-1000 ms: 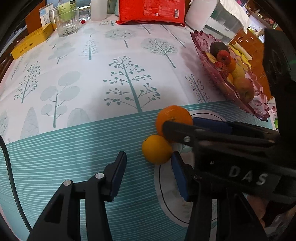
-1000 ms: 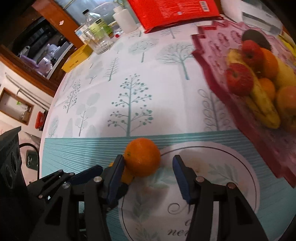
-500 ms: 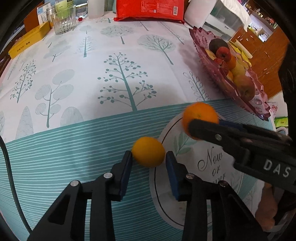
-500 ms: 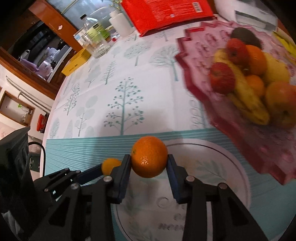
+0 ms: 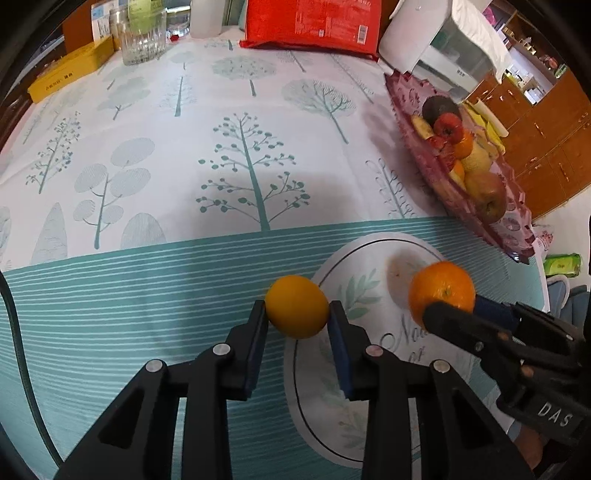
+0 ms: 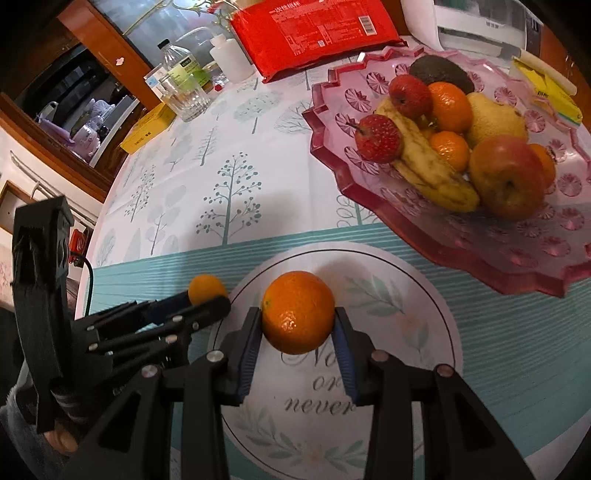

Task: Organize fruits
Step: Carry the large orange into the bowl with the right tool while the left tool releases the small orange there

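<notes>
My left gripper (image 5: 297, 318) is shut on a small yellow-orange citrus (image 5: 297, 305), held over the teal striped part of the tablecloth. In the right wrist view that same fruit (image 6: 205, 288) shows at the left, in the other gripper's tips. My right gripper (image 6: 297, 325) is shut on a larger orange (image 6: 297, 311), lifted above the round white print on the cloth; the same orange (image 5: 441, 291) appears at the right of the left wrist view. A pink glass fruit dish (image 6: 461, 229) with apples, a banana, oranges and an avocado stands to the right.
A red packet (image 6: 314, 33), a glass tumbler (image 6: 184, 98), bottles and a yellow box (image 6: 147, 127) line the far edge. A white appliance (image 5: 436, 40) stands behind the dish (image 5: 410, 110). The tree-print cloth (image 5: 184, 155) stretches between the grippers and those things.
Both grippers closed on their fruits. The right gripper carried the larger orange away to the right and upward, apart from the small one, which stays in the left gripper's pads.
</notes>
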`<act>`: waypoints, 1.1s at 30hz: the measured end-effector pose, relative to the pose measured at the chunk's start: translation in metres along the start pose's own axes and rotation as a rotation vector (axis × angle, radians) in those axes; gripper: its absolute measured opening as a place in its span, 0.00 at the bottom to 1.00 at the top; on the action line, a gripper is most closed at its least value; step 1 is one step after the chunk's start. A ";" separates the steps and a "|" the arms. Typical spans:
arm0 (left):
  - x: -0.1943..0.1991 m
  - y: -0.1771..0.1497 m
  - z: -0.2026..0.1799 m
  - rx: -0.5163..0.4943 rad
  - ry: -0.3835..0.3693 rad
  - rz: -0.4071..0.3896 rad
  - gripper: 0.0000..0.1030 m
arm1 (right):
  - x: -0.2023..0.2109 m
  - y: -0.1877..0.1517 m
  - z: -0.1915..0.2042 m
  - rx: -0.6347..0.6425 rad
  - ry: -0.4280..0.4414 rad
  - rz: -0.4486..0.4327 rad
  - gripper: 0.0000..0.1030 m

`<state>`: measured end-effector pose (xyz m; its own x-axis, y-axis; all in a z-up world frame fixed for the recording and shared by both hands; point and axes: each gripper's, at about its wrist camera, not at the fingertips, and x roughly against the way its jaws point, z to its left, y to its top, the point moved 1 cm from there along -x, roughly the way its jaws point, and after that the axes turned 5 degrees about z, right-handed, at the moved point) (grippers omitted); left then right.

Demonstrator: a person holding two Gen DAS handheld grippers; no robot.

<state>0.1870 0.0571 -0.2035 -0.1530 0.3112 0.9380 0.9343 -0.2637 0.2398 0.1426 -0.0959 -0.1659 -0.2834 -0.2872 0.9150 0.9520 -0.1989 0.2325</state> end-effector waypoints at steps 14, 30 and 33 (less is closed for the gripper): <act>0.078 0.002 -0.087 -0.116 0.028 -0.133 0.30 | 0.084 -0.015 -0.025 0.043 -0.023 -0.141 0.37; 0.098 0.070 -0.193 -0.146 0.154 -0.204 0.30 | 0.196 0.067 -0.101 0.042 -0.124 -0.275 0.37; 0.086 0.085 -0.201 -0.126 0.189 -0.192 0.30 | 0.196 0.094 -0.117 0.034 -0.129 -0.256 0.37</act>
<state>0.1882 -0.1221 -0.0518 -0.3911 0.1938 0.8997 0.8369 -0.3317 0.4353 0.1633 -0.2807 -0.0027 -0.5001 -0.1094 0.8590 0.8553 -0.2178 0.4702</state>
